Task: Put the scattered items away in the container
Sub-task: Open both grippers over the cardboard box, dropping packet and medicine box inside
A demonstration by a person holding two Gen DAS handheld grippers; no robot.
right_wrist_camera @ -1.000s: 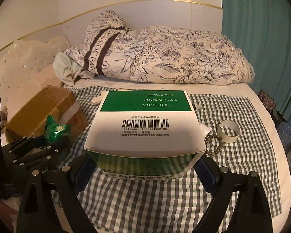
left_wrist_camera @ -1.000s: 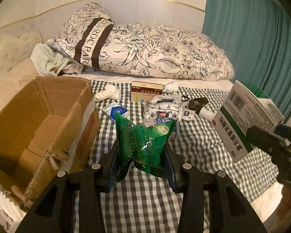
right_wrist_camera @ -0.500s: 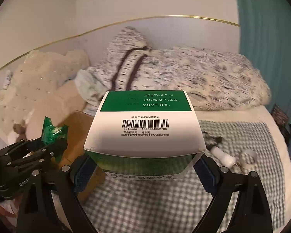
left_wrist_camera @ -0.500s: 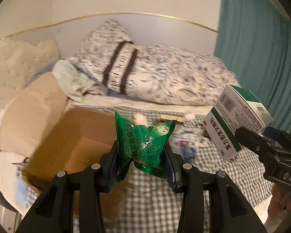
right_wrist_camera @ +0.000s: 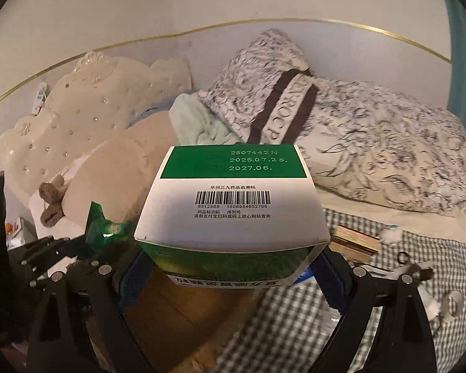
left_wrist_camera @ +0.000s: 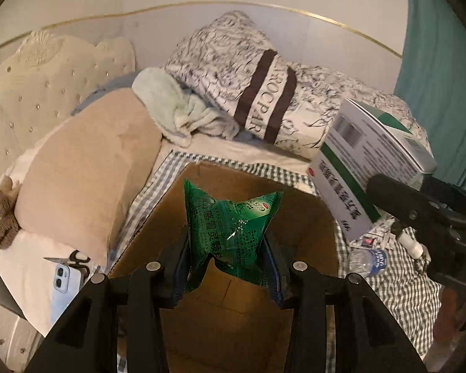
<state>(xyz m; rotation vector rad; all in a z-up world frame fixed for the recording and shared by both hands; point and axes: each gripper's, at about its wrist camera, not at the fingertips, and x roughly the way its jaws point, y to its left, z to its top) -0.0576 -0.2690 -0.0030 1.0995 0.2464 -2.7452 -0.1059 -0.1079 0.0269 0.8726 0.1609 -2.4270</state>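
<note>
My left gripper (left_wrist_camera: pixel 226 267) is shut on a green foil packet (left_wrist_camera: pixel 230 233) and holds it above the open cardboard box (left_wrist_camera: pixel 226 320). My right gripper (right_wrist_camera: pixel 230 267) is shut on a white and green medicine box (right_wrist_camera: pixel 233 208), held over the box's right edge; the brown box interior (right_wrist_camera: pixel 177 310) shows below it. The medicine box (left_wrist_camera: pixel 366 168) also shows at the right of the left wrist view, and the green packet (right_wrist_camera: pixel 102 227) at the left of the right wrist view.
Loose items lie on the checked cloth (left_wrist_camera: pixel 397 283) right of the box: a small water bottle (left_wrist_camera: pixel 366 261), sachets, a flat carton (right_wrist_camera: pixel 354 242), a tape roll (right_wrist_camera: pixel 450 304). A beige pillow (left_wrist_camera: pixel 87 180), a phone (left_wrist_camera: pixel 62 286) and a floral duvet (right_wrist_camera: pixel 372 155) surround the area.
Both grippers have swung left with their loads, from over the checked cloth to above the cardboard box. The scattered items have slid to the right of both views.
</note>
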